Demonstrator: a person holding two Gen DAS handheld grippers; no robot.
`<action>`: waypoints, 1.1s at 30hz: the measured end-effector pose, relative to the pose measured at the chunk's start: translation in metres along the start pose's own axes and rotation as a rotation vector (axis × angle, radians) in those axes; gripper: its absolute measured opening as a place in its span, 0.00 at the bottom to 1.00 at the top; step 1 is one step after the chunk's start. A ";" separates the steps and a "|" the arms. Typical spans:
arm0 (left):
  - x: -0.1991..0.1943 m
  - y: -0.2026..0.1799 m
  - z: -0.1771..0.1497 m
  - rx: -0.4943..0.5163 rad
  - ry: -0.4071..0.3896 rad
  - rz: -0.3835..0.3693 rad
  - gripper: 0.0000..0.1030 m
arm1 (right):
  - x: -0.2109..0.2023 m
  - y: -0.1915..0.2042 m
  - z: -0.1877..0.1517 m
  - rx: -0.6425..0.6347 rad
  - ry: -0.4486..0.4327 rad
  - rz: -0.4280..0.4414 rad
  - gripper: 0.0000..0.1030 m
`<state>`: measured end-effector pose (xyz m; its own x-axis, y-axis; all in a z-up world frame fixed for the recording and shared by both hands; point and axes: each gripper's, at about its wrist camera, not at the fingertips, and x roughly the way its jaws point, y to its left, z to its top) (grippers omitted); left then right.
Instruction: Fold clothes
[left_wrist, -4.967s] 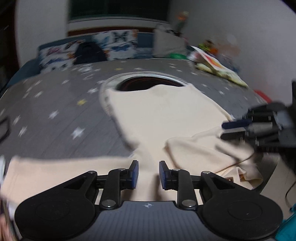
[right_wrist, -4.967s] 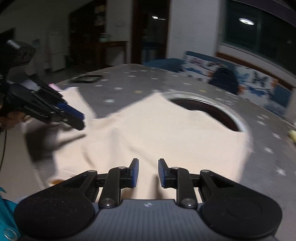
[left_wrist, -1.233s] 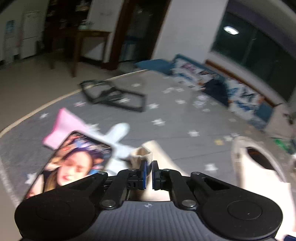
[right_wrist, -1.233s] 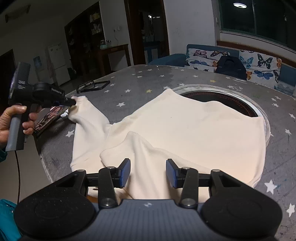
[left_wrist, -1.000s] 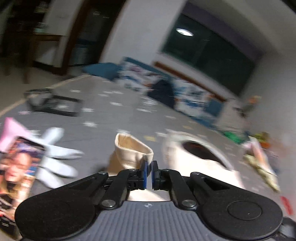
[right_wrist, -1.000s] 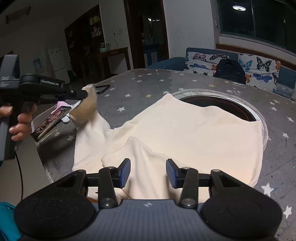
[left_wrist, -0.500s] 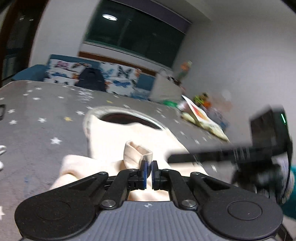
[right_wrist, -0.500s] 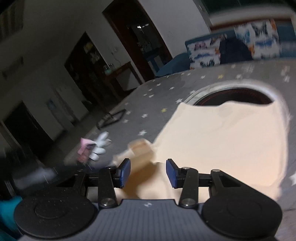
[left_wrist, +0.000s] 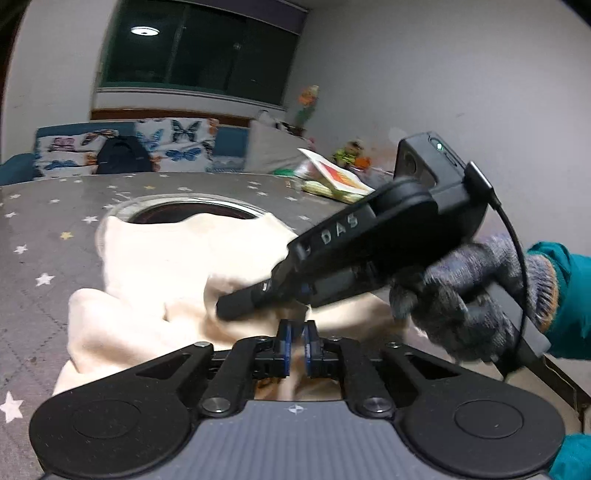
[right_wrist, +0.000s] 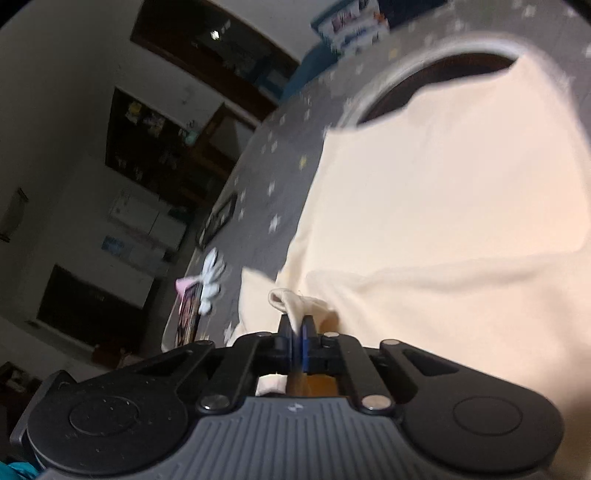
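A cream sweater (left_wrist: 155, 266) lies spread on the grey star-patterned table (left_wrist: 44, 229), its far edge over a round hole (left_wrist: 184, 214). In the right wrist view my right gripper (right_wrist: 296, 332) is shut on the sleeve just behind its ribbed cuff (right_wrist: 280, 297), with the sweater body (right_wrist: 443, 206) beyond. In the left wrist view my left gripper (left_wrist: 296, 338) has its jaws a narrow gap apart over bunched sleeve cloth. The right gripper's black housing (left_wrist: 369, 236) crosses directly above it, held by a gloved hand (left_wrist: 461, 291).
A phone (right_wrist: 188, 314) and a white glove (right_wrist: 212, 277) lie near the table's left edge, with a black frame (right_wrist: 221, 218) further along. A book and toys (left_wrist: 332, 181) sit at the far right. A sofa with butterfly cushions (left_wrist: 173, 142) stands behind.
The left gripper carried the cuff from the table's left side across over the sweater. The right gripper dipped, tilted and shut on the sleeve. The left jaws have parted slightly.
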<state>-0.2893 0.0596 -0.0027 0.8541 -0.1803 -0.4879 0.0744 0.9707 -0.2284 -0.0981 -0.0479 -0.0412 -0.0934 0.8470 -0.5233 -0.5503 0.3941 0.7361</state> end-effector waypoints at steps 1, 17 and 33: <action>0.000 0.004 0.000 -0.005 0.007 0.005 0.13 | -0.008 0.001 0.001 -0.009 -0.028 -0.006 0.04; -0.004 0.058 0.010 -0.071 0.148 0.047 0.22 | -0.059 0.024 -0.034 -0.392 -0.231 -0.541 0.18; 0.026 0.069 0.024 0.015 0.197 0.110 0.23 | -0.022 0.026 -0.049 -0.673 -0.128 -0.563 0.29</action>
<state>-0.2496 0.1262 -0.0106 0.7404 -0.0998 -0.6647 -0.0046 0.9881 -0.1535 -0.1515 -0.0740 -0.0314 0.4098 0.6398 -0.6502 -0.8617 0.5053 -0.0459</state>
